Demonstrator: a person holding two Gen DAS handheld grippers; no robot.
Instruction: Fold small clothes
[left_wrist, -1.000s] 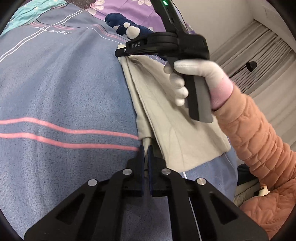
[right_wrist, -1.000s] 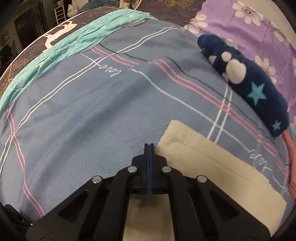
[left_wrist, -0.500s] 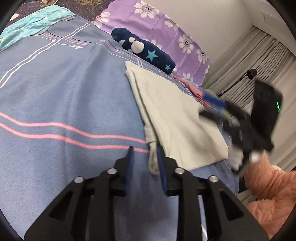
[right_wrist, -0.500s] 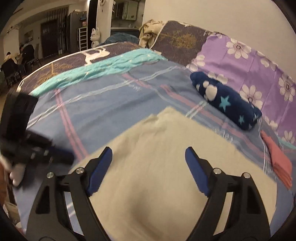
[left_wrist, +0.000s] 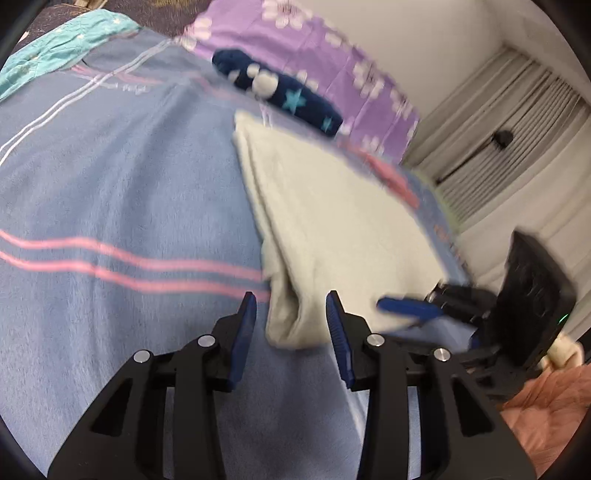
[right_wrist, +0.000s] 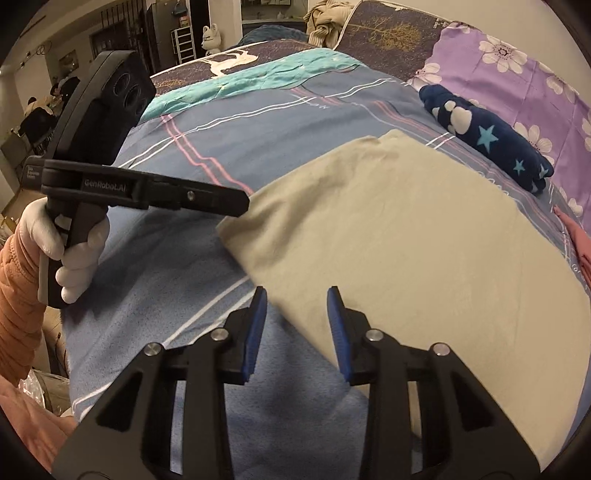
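Observation:
A beige folded garment lies flat on the blue striped bedspread; it also shows in the right wrist view. My left gripper is open, its jaws on either side of the garment's near corner, holding nothing. My right gripper is open and empty at the garment's near edge. The right gripper also shows in the left wrist view, at the garment's right corner. The left gripper also shows in the right wrist view, at the garment's left corner.
A dark blue fleece roll with stars and paws lies behind the garment, by purple flowered pillows. A pink folded cloth lies at the right. A teal blanket lies farther back. Curtains hang beyond the bed.
Both grippers have let go of the garment and opened. The right gripper has drawn back from the far corner to the near edge. The garment now lies folded flat.

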